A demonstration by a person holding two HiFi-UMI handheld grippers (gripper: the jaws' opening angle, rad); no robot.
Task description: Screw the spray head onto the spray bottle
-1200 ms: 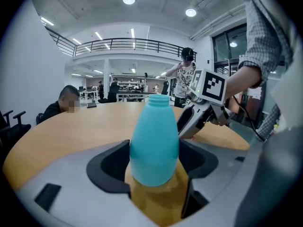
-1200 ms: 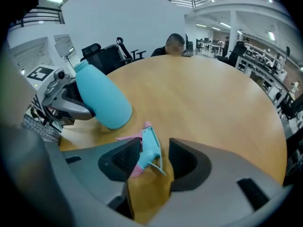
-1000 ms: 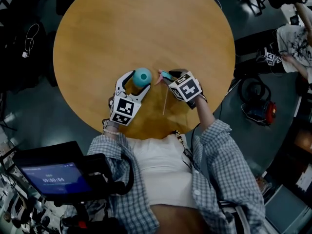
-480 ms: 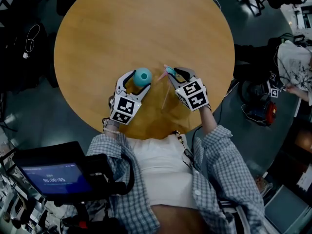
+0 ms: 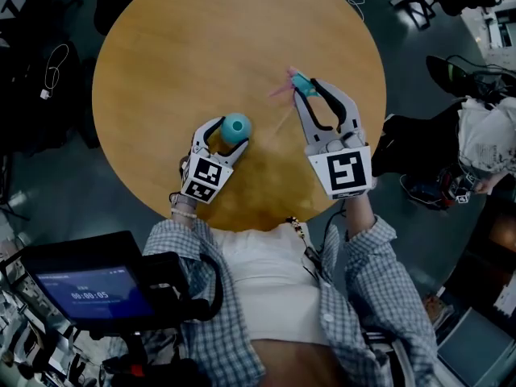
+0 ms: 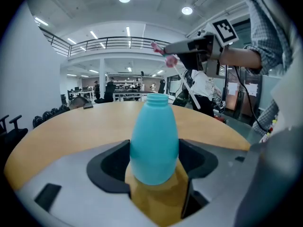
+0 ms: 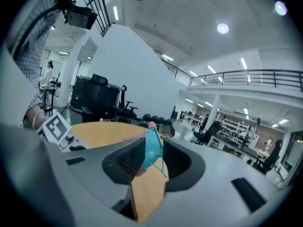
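The right gripper (image 5: 309, 89) has swung up and away from the spray bottle (image 5: 236, 126) in the past second, carrying the spray head (image 5: 300, 83) from a spot just beside the bottle's neck to a position well apart from it, further out over the round wooden tabletop (image 5: 201, 47) and to the person's right. The marker cube on that gripper, tilted and close to the bottle a second ago, now faces the head camera squarely, nearer the tabletop's edge. The gripper's jaws are closed on the teal body of the spray head, with a pink part jutting out at the tip towards the left, and the thin pale dip tube (image 5: 282, 119) slants back down from the head towards the bottle, its lower end in the air above the wood. The left gripper (image 5: 228, 134) has not moved over the same span: it sits low on the near side of the tabletop with its jaws pressed against both sides of the teal bottle, which stands upright on the wood between them. The left gripper view shows the bottle's threaded neck uncapped and open at the top, with the spray head held high in the background to the right of it. The bottle's wall is opaque, so what it holds cannot be told. The person's checked sleeves (image 5: 367, 248) reach in from the bottom edge of the head view
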